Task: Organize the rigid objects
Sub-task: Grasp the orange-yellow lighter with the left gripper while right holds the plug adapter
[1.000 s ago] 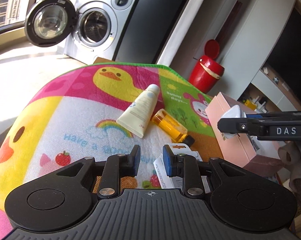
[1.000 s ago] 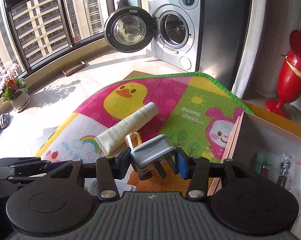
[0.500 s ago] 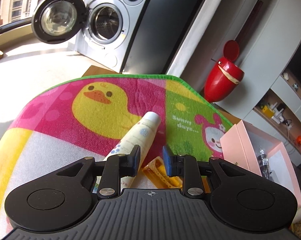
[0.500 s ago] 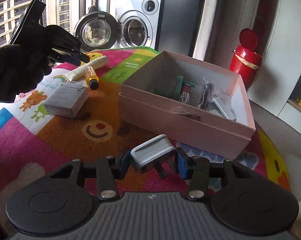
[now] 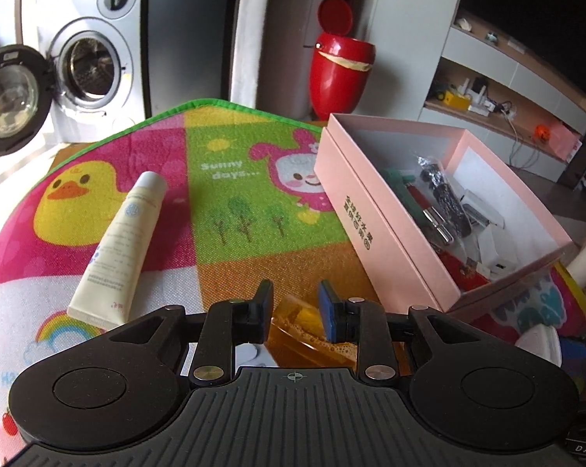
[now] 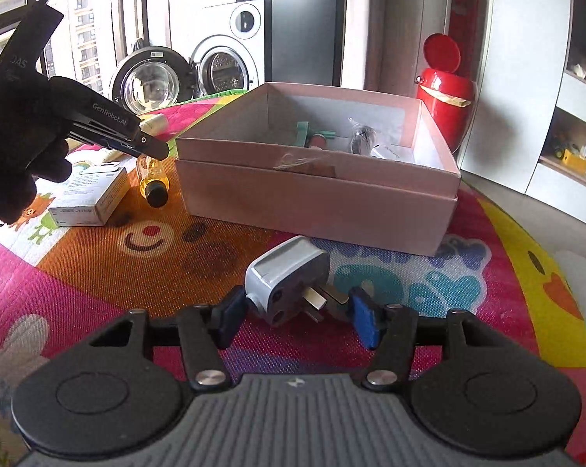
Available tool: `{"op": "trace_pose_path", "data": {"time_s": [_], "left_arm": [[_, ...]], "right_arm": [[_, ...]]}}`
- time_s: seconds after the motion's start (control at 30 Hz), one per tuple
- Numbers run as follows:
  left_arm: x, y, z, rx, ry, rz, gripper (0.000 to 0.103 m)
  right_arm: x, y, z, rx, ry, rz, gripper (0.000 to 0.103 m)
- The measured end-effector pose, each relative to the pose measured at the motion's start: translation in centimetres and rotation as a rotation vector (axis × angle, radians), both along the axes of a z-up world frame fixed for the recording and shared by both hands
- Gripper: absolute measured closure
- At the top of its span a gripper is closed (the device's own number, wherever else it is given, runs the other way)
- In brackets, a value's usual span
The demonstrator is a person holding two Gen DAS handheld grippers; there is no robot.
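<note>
A pink open box [image 5: 374,233] [image 6: 316,190] sits on the colourful play mat and holds several small items. My left gripper [image 5: 295,305] is narrowly open with its jaws on either side of an amber bottle [image 5: 304,330], which lies on the mat [image 6: 153,179]; I cannot tell if the pads touch it. A cream tube [image 5: 125,249] lies to the left. My right gripper [image 6: 293,317] is open; a grey plug adapter [image 6: 287,278] lies on the mat between its fingers, in front of the box. A white carton [image 6: 88,194] lies by the bottle.
A red bin [image 5: 337,66] [image 6: 446,89] stands behind the box. A washing machine with its door open [image 5: 86,66] [image 6: 223,62] is at the back. Shelves are on the right. The play mat [image 5: 254,179] ends in a green edge at the far side.
My right gripper has opened and let go of the plug adapter, which now lies on the mat. My left gripper has moved down over the amber bottle and turned right toward the box.
</note>
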State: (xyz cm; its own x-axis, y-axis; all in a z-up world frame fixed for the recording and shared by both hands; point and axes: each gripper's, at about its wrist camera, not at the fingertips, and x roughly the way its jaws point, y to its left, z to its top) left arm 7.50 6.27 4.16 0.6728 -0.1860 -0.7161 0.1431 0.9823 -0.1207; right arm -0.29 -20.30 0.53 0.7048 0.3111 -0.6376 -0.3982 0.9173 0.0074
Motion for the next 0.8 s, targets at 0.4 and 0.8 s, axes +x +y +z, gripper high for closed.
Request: {"op": "trace_pose_path", "data": {"time_s": [0.4, 0.8], "left_arm": [[-9.2, -0.6, 2.0, 0.005, -0.094, 0.039, 0.074], [-9.0, 0.5, 0.3, -0.195, 0.016, 0.187, 0.075]], "right_arm": [[0.2, 0.1, -0.1, 0.003, 0.003, -0.012, 0.036], [0.1, 0.2, -0.2, -0.007, -0.003, -0.043, 0.029]]}}
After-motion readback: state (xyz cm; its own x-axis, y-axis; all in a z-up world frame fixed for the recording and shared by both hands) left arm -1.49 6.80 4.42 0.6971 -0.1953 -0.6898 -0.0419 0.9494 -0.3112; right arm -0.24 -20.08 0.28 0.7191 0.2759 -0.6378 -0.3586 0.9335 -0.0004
